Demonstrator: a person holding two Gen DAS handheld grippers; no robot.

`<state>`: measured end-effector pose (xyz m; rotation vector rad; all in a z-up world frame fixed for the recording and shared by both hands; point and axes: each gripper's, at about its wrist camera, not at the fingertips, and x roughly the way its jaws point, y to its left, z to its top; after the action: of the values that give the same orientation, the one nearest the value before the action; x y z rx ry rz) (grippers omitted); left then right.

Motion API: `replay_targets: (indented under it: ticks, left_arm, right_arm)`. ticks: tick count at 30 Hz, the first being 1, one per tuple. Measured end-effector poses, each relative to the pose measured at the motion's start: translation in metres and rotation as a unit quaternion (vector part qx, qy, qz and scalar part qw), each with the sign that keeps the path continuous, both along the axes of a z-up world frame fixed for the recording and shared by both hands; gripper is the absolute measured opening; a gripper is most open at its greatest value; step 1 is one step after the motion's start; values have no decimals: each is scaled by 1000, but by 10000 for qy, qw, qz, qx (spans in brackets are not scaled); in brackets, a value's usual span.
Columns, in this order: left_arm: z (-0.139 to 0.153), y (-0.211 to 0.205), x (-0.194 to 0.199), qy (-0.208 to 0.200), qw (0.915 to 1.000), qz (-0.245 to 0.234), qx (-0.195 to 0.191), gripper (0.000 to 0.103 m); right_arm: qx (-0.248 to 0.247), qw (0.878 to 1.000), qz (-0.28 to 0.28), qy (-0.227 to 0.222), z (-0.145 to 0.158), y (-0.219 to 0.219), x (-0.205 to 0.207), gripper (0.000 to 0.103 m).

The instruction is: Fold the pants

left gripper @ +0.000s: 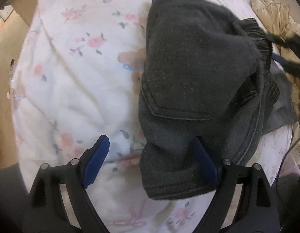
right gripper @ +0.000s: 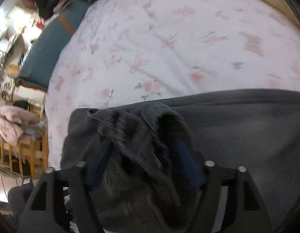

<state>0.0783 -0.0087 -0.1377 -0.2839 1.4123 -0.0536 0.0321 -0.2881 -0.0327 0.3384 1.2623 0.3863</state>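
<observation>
Left claw is wide open over the bed, one blue finger touching the dark pants. Right claw is spread w/ pants bunched between; grip unclear. Only left view shows the pocket.

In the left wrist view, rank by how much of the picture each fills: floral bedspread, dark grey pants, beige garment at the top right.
1. floral bedspread, the largest.
2. dark grey pants, close to the camera, so it may look oversized.
3. beige garment, the smallest; cut off at the edge.
</observation>
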Motion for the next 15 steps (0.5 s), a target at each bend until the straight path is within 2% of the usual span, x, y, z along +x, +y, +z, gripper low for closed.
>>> replay_targets:
  ticks: [2, 4, 5, 7, 8, 9, 11, 13, 15]
  left_arm:
    - [17, 2, -4, -386, 9992, 60, 8, 85]
    - [27, -5, -3, -683, 9975, -86, 184, 85]
    - [26, -10, 0, -686, 9972, -167, 263, 85]
    - [12, -23, 6, -409, 9977, -432, 312, 85]
    - [4, -29, 5, -250, 9978, -485, 365, 85]
    - [-4, -30, 2, -112, 9982, -438, 387, 85]
    - [-4, -29, -1, -49, 9988, -342, 333, 85]
    - [1, -28, -1, -87, 9988, -337, 334, 85]
    - [7, -24, -5, -216, 9981, -343, 466, 85]
  right_arm:
    - [39, 9999, -99, -120, 16, -16, -21, 78]
    - [175, 9993, -267, -177, 23, -27, -44, 82]
    - [236, 9989, -351, -199, 21, -30, -57, 86]
    - [47, 9994, -261, -208, 8, -24, -68, 83]
    - [-136, 9996, -225, -143, -4, -17, -72, 54]
    - [-98, 9998, -164, -21, -12, -12, -73, 2]
    - [-133, 9998, -13, 124, -18, -6, -81, 5]
    - [-166, 9997, 144, -130, 1, -4, -89, 4]
    - [60, 9998, -36, -160, 20, -19, -99, 4]
